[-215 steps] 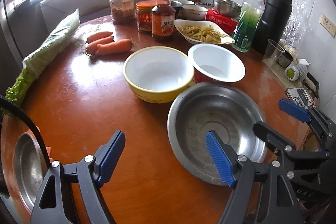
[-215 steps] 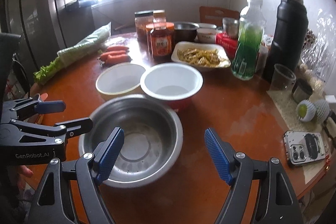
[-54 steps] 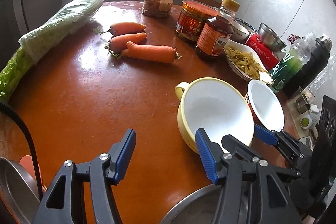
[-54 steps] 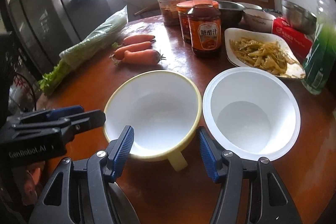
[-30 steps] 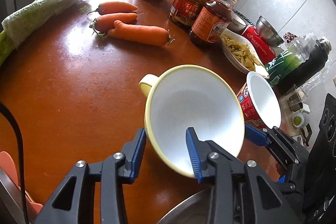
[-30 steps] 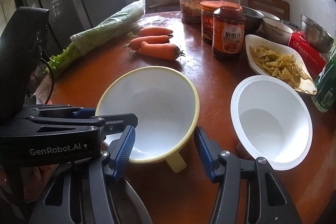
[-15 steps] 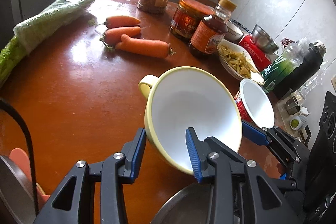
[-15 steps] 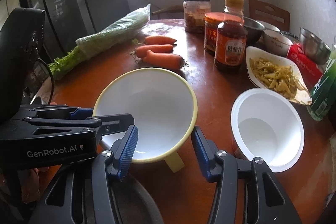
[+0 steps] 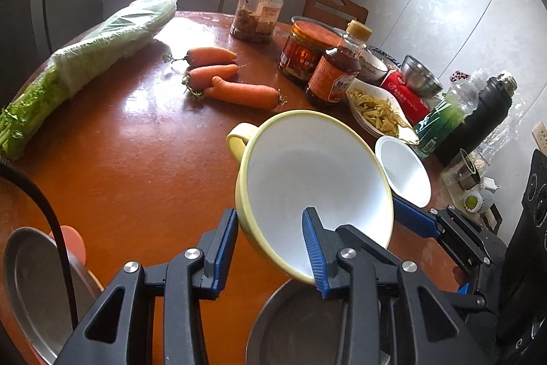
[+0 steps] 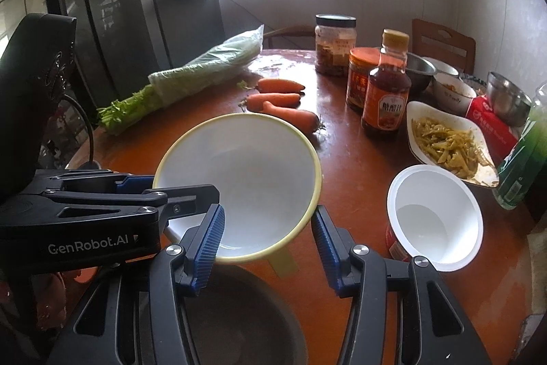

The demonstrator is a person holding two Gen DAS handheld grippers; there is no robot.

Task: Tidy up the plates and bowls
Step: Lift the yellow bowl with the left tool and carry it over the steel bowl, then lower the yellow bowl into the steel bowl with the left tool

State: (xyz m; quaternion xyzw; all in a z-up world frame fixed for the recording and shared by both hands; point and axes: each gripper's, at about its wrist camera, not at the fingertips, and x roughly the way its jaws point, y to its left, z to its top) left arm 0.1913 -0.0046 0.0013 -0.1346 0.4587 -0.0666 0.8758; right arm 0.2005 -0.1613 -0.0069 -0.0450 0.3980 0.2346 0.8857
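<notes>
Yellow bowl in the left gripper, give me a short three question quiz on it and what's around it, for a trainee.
1. True or false: the left gripper is clamped on the rim of the yellow bowl.
2. What lies directly below the lifted bowl? A) steel basin B) carrots C) white dish of food
3. Fill in: the right gripper is ____, holding nothing.

Key: 1 true; 2 A; 3 open
</notes>
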